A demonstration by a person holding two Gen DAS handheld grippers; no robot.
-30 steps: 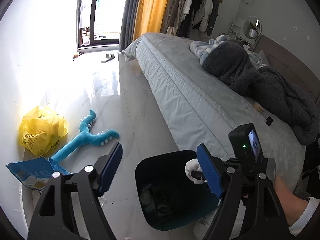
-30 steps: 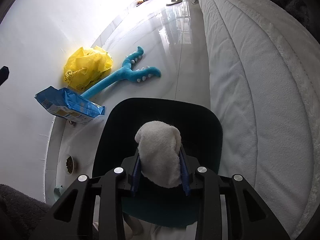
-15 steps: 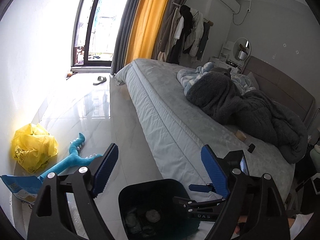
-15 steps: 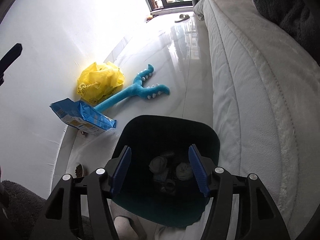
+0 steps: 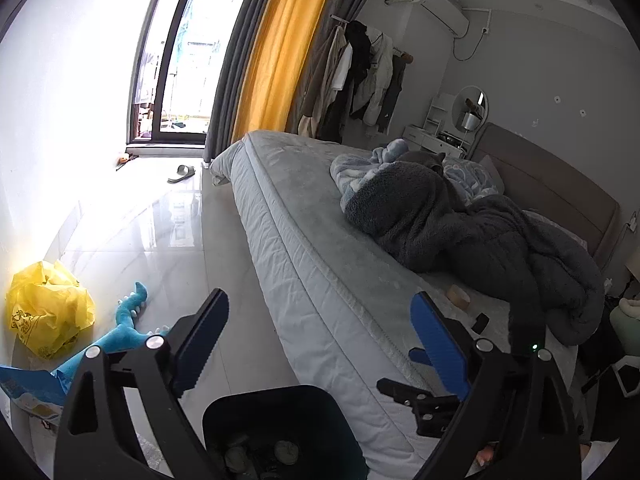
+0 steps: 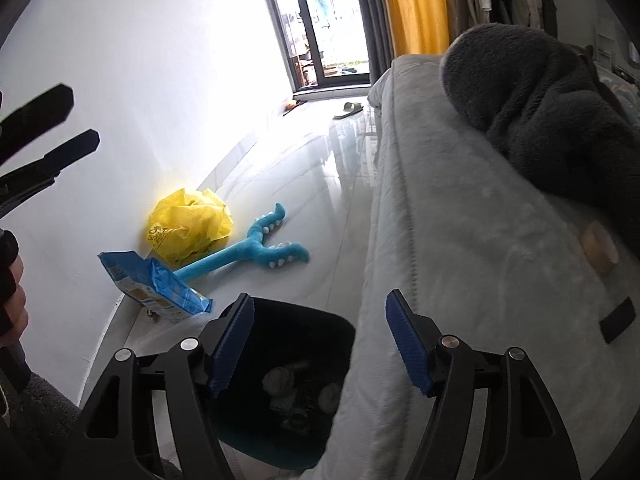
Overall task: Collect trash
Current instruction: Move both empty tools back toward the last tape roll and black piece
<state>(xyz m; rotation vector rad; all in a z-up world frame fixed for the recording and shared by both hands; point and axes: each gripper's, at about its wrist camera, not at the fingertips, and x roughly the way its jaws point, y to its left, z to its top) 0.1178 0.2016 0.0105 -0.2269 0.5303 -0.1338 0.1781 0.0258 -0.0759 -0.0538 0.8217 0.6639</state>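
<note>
Wads of trash (image 6: 280, 380) lie in the black bin (image 6: 340, 332) on the floor beside the bed (image 6: 460, 240). Above it both tools, right (image 6: 320, 344) and left (image 5: 320, 340), are opening, nothing between them (yellow bag (image 6: 190, 226) nearby).

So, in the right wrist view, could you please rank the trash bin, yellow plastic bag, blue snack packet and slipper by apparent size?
1. trash bin
2. blue snack packet and yellow plastic bag: look alike, so unranked
3. slipper, though it lies farthest from the camera
</note>
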